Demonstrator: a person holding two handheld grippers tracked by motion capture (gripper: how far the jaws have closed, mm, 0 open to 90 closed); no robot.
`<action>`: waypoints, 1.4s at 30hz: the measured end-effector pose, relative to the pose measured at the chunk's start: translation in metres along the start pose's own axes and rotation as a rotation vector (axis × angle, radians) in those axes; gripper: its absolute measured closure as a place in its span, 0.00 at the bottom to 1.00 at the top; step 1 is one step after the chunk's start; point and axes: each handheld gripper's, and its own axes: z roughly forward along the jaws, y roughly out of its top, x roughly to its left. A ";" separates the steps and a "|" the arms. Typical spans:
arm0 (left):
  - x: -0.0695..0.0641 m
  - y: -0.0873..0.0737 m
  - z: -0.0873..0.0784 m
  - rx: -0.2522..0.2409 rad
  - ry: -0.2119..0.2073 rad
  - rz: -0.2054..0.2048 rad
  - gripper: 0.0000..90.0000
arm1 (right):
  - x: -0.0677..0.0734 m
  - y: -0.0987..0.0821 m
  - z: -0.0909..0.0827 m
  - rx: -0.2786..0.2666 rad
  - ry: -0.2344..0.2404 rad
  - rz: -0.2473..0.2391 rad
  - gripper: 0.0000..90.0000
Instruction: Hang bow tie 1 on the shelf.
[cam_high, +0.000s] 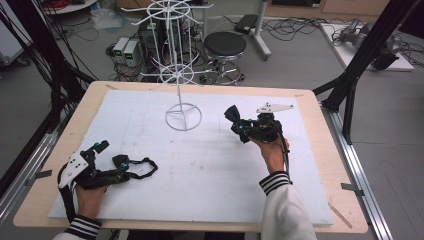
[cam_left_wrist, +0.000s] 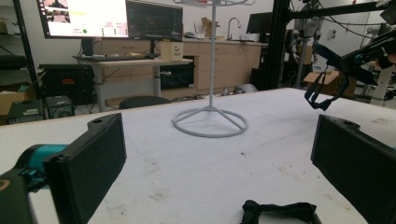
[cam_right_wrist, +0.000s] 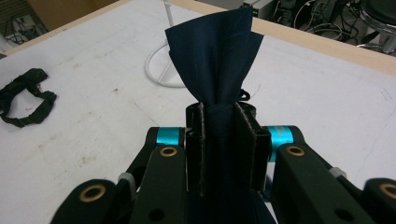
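Note:
My right gripper (cam_high: 243, 131) (cam_right_wrist: 220, 140) is shut on the knot of a dark navy bow tie (cam_high: 231, 115) (cam_right_wrist: 215, 51), held above the white mat to the right of the rack's base. In the left gripper view the right gripper (cam_left_wrist: 369, 56) shows at the top right, with the tie's strap (cam_left_wrist: 324, 95) dangling below it. My left gripper (cam_high: 111, 154) (cam_left_wrist: 219, 158) rests low at the table's near left, open, with nothing between its fingers. A black fabric band (cam_high: 142, 169) (cam_left_wrist: 280, 211) (cam_right_wrist: 25, 95) lies on the mat just in front of the left gripper's jaws.
A white wire display rack (cam_high: 176, 60) stands on a ring base (cam_high: 183, 116) (cam_left_wrist: 210, 122) (cam_right_wrist: 156, 70) at the back middle of the white mat (cam_high: 200, 175). The mat covers a wooden table (cam_high: 320, 100). Behind it are a stool (cam_high: 225, 45) and cables on the floor.

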 end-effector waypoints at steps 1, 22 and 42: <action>0.000 0.000 0.000 0.001 0.000 0.001 0.04 | 0.000 0.001 0.000 -0.005 0.002 0.003 0.84; 0.000 0.000 0.000 -0.003 0.001 -0.004 0.04 | 0.013 0.046 0.002 -0.108 0.013 0.001 0.83; 0.001 0.000 0.000 -0.002 -0.001 -0.004 0.04 | 0.025 0.078 0.011 -0.173 0.018 0.003 0.83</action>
